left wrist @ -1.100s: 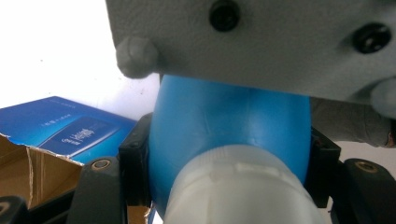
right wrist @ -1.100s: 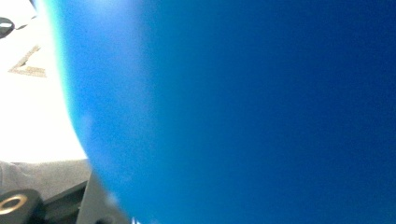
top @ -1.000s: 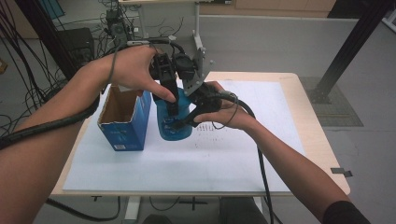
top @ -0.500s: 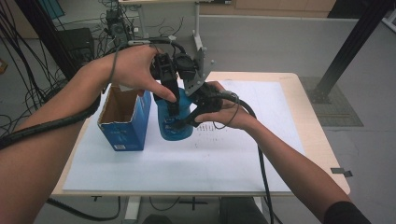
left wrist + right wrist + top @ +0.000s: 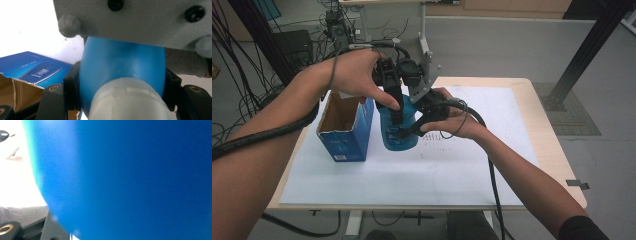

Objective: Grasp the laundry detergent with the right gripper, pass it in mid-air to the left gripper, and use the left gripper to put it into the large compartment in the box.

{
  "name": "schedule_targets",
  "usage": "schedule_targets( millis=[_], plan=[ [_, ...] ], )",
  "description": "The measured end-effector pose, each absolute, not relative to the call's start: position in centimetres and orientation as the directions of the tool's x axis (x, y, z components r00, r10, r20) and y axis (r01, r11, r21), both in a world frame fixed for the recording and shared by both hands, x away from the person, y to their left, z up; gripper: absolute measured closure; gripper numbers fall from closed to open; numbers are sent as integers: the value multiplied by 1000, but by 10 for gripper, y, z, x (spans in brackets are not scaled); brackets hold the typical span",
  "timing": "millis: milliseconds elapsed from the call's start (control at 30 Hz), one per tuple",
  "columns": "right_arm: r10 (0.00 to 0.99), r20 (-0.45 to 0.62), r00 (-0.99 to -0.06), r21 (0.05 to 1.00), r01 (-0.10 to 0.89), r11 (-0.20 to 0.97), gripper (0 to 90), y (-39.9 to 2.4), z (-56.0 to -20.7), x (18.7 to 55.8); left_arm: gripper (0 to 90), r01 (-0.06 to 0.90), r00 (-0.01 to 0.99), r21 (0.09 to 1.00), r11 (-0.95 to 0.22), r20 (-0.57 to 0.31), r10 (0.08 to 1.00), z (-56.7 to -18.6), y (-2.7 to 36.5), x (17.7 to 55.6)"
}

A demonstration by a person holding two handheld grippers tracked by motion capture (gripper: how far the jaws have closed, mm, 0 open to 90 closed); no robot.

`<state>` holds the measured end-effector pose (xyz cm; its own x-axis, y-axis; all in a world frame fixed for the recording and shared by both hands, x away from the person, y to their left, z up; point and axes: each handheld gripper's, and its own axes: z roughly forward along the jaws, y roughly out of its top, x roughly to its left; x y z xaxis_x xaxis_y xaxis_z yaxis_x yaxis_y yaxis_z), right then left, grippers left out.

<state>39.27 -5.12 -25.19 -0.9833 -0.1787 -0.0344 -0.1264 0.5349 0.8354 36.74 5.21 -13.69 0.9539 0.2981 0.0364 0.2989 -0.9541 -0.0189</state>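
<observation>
Nearest: two forearms entering from the near edge, over white paper [image 5: 377, 175] covering the table [image 5: 557, 165].

Mid-table, left of centre: blue bottle [image 5: 398, 131] standing upright on the paper, white cap [image 5: 130, 100] on top, seen close in the left gripper view.

Just left of the bottle, about touching it: open blue box [image 5: 344, 130], torn cardboard flaps up, empty brown inside.

Left gripper [image 5: 395, 116] reaching down from above, jaws pinching the bottle's upper body, one on each side just below the cap, pads pressed against the blue wall [image 5: 120, 62]. Left hand [image 5: 357, 75] above and behind it.

Right gripper [image 5: 409, 131] coming in from the right, low on the bottle, jaws drawn in on its lower body; right gripper view crowded by blurred blue plastic [image 5: 137, 177], so pad contact not plainly seen there. Right hand [image 5: 452, 117] just right of the bottle.

Grey plate [image 5: 424, 70] of one gripper rising above both hands.

Farther: grey floor, black cables [image 5: 257, 60] at far left, dark post [image 5: 587, 50] at far right.
</observation>
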Motion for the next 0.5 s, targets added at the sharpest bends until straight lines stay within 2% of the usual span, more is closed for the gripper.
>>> schedule_targets(
  millis=[500],
  plan=[
    [-186, -28, -982, 837, -124, 532, 415, -49, -253, 392, 373, 300, 954, -21, -954, 32, 299, -137, 55, 365]
  ],
)
